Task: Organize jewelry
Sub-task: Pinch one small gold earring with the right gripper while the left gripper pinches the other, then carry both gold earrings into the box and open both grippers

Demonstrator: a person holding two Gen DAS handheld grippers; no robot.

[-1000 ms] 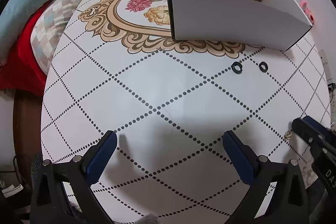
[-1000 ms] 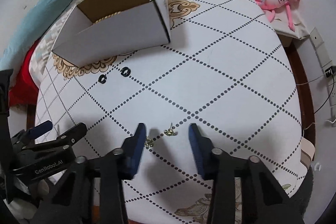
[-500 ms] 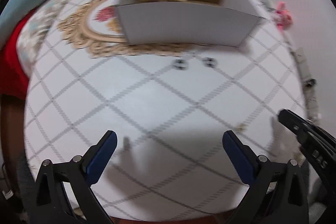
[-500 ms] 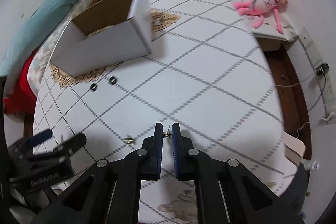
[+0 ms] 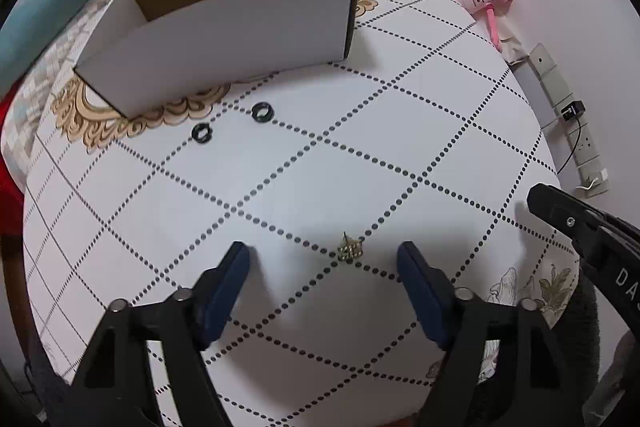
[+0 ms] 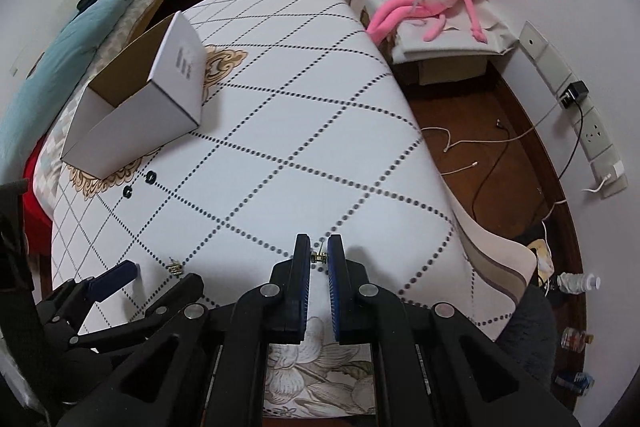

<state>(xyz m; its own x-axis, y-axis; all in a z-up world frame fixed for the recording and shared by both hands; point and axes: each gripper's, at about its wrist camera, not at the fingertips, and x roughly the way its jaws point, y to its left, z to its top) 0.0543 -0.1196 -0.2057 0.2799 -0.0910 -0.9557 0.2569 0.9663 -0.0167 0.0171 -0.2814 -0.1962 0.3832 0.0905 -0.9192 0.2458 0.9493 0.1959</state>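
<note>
My right gripper (image 6: 319, 255) is shut on a small gold earring (image 6: 319, 258) and holds it just above the table. My left gripper (image 5: 324, 259) is open, with its jaws either side of a second gold earring (image 5: 349, 251) that lies on the white tablecloth; this earring also shows in the right wrist view (image 6: 175, 268). Two black rings (image 5: 262, 111) (image 5: 201, 132) lie in front of an open white cardboard box (image 5: 224, 39). The rings (image 6: 151, 177) and the box (image 6: 140, 111) also show in the right wrist view.
The table (image 6: 320, 131) has a dotted diamond cloth with a gold floral pattern (image 5: 96, 119) under the box. A pink plush toy (image 6: 436, 3) lies on a side stand at the right. Cables and power sockets (image 6: 592, 135) are at the wall. A bed (image 6: 100, 11) is at the left.
My right gripper closed on one gold earring and lifted it. My left gripper swung right and came down around the other earring. The box appears further left now.
</note>
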